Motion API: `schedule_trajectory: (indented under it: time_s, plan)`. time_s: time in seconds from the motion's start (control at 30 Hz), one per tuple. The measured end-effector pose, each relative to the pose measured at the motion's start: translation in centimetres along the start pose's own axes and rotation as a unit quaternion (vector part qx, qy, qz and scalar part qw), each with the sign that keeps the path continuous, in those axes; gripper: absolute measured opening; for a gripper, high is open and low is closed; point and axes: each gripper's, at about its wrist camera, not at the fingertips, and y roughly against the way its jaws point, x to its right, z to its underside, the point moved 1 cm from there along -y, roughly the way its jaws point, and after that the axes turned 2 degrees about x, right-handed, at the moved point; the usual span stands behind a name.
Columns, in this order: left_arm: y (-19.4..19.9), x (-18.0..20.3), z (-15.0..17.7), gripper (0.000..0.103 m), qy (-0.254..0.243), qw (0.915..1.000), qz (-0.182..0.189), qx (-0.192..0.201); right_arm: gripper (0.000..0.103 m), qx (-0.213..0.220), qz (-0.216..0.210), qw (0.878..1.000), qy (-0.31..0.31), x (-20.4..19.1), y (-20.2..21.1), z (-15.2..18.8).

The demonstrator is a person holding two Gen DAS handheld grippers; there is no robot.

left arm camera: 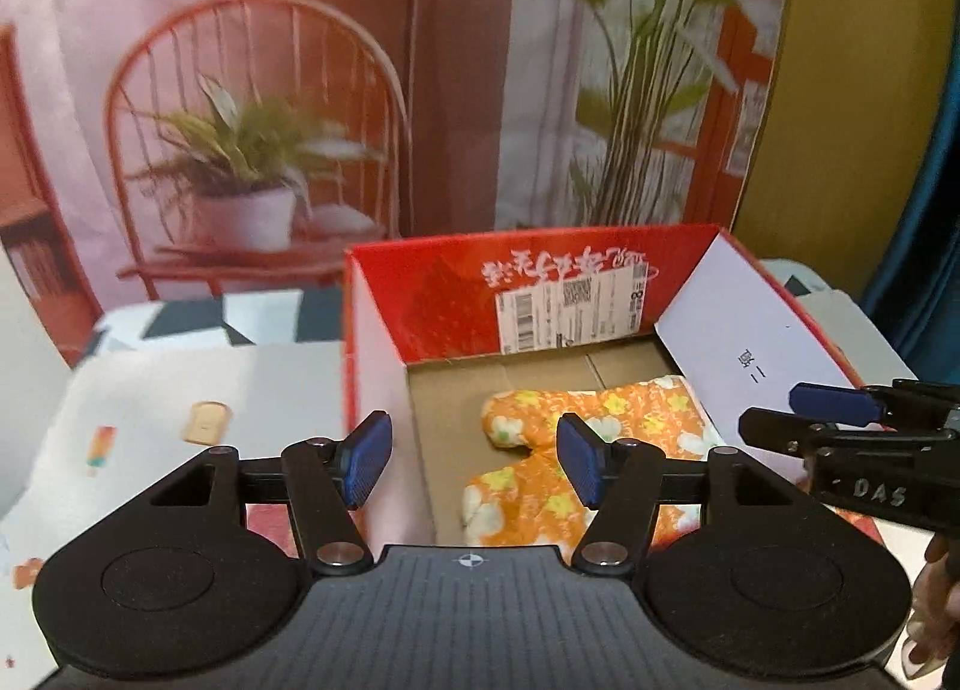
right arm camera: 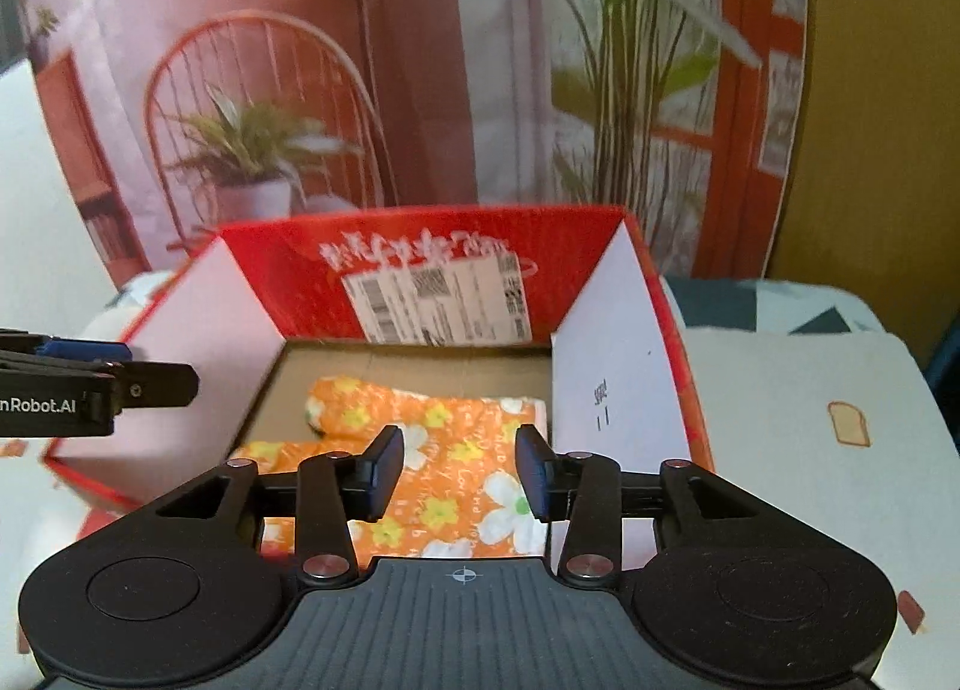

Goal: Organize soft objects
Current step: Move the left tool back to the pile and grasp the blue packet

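Both hand-held grippers (left arm camera: 474,465) (right arm camera: 459,474) part-open, empty; orange cloth (right arm camera: 444,450) prob. just below, in box (right arm camera: 420,270).

- Backdrop (left arm camera: 252,60): printed scene hanging behind the table; shows an orange chair, a potted plant and tall green leaves.
- Tablecloth (left arm camera: 180,384): white, small prints of toast and an ice lolly; black-and-white geometric pattern at far edge.
- Yellow wall (left arm camera: 852,90) right of backdrop.
- Blue curtain (left arm camera: 924,222) at far right.

Orange cloth (right arm camera: 444,450) with yellow-white flowers lies in a red box (right arm camera: 288,276)
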Motion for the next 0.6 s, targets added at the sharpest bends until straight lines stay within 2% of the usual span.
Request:
schedule_trajectory:
  time_s: [0.17, 0.27, 0.37, 0.6]
  plan:
    - [4.9, -0.3, 2.8, 0.063, -0.002, 0.9995, -0.004, 0.031, 0.046, 0.032, -0.025, 0.999, -0.017, -0.1, 3.6, 2.0]
    - [7.5, -0.6, 5.1, 0.063, 0.014, 0.9989, -0.002, 0.045, 0.048, 0.056, -0.034, 0.998, -0.009, -0.6, 6.1, 3.6]
    - [9.0, -0.5, 7.3, 0.062, 0.033, 0.9987, 0.011, 0.037, 0.048, 0.071, -0.039, 0.997, -0.005, -1.1, 7.9, 4.8]
    - [10.7, 1.2, 11.7, 0.062, 0.047, 0.9976, 0.052, -0.002, 0.048, 0.043, -0.061, 0.997, -0.029, -1.7, 10.3, 8.9]
